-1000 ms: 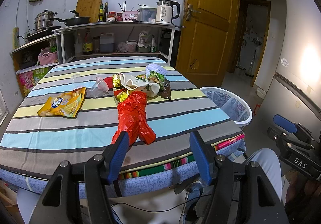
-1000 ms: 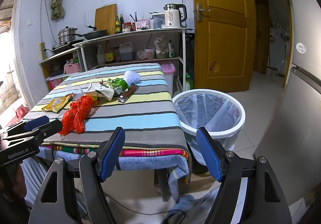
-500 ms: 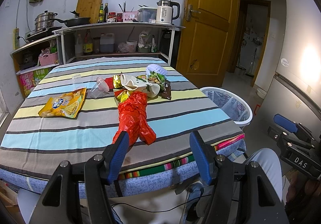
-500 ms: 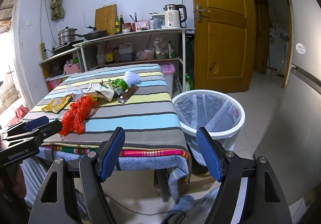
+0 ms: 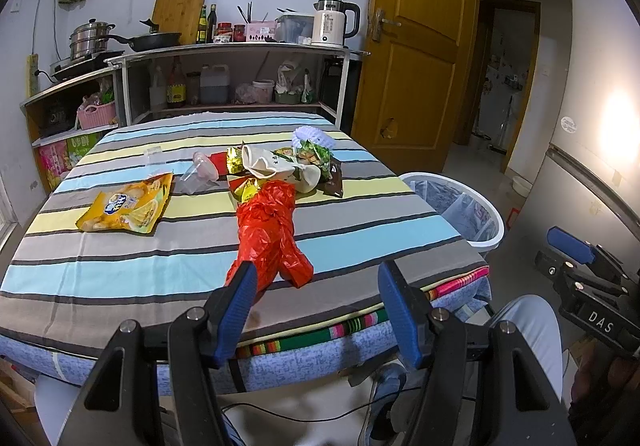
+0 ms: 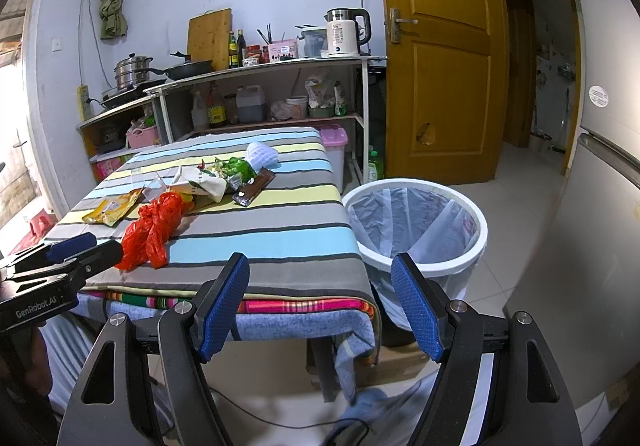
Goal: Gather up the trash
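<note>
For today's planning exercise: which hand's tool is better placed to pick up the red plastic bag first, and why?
Probably the left. The left tool is open and points almost straight at the red plastic bag, while the right tool faces the table corner beside the bin.

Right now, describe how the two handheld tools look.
Both are black metal frames with silver bolts and two blue ribbed pads each. The left tool has "GenRobot.AI" printed in white on its side, seen in the right wrist view; the right tool shows "DAS" on its side. A thin black cable trails below.
</note>
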